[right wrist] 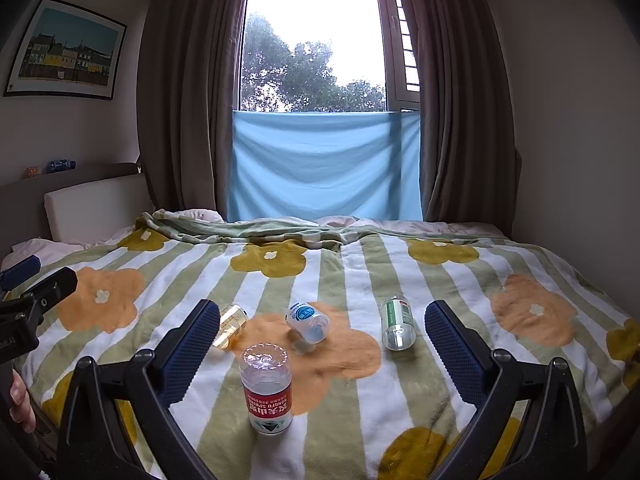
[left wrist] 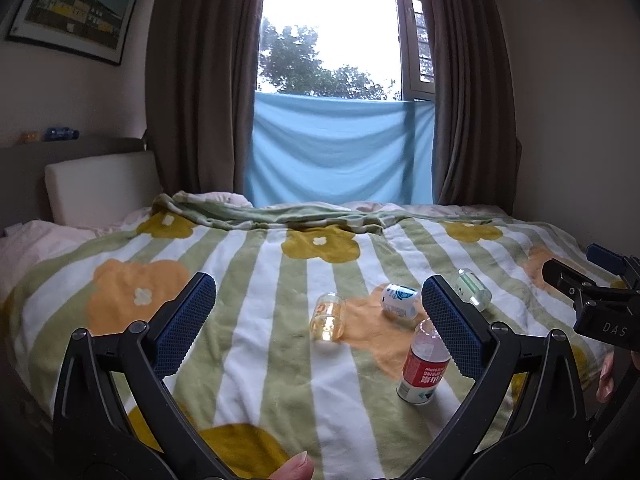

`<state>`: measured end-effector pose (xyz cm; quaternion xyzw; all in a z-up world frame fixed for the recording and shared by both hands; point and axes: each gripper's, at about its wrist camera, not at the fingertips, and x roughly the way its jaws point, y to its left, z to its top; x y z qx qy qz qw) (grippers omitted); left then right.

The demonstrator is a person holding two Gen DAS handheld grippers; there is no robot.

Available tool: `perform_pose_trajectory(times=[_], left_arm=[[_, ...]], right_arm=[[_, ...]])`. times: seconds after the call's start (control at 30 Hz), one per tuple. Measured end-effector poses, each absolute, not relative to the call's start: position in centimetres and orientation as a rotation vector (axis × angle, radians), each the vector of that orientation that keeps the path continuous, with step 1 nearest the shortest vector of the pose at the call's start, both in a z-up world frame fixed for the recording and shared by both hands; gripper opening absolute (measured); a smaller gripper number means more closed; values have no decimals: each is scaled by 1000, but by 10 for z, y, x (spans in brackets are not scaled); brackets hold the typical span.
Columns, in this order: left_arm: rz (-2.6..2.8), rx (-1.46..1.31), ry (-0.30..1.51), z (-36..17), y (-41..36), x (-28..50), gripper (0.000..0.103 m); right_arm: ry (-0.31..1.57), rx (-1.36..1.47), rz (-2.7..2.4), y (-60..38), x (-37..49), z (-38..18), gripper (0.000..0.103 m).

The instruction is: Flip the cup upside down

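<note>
Four cup-like cut bottles lie on the flowered blanket (left wrist: 256, 292). The red-labelled cup (right wrist: 266, 390) stands with its closed base up and its label text inverted; it is nearest, also seen as the red-labelled cup (left wrist: 423, 368) beside my left gripper's right finger. A yellowish clear cup (left wrist: 329, 317) (right wrist: 231, 324), a blue-and-white cup (left wrist: 400, 301) (right wrist: 308, 322) and a green-labelled cup (left wrist: 474, 290) (right wrist: 397, 322) lie on their sides. My left gripper (left wrist: 318, 292) is open and holds nothing. My right gripper (right wrist: 322, 312) is open above the cups, also holding nothing.
The bed fills the foreground, with a white headboard cushion (right wrist: 96, 208) at the left. Brown curtains (right wrist: 184, 92) and a blue cloth (right wrist: 324, 164) hang at the window behind. A rumpled blanket fold (right wrist: 248, 230) runs along the far side. A thumb (left wrist: 292, 468) shows at the bottom.
</note>
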<state>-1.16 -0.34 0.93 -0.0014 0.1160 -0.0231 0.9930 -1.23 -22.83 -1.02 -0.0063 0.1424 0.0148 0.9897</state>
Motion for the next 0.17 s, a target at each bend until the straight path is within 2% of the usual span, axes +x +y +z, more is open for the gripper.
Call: perform_pose_trajectory(times=[0.17], left_arm=[[-45,12,217,11,-7,-14,103]], right_arm=[[287,-15,29,-229,-12,-10,102]])
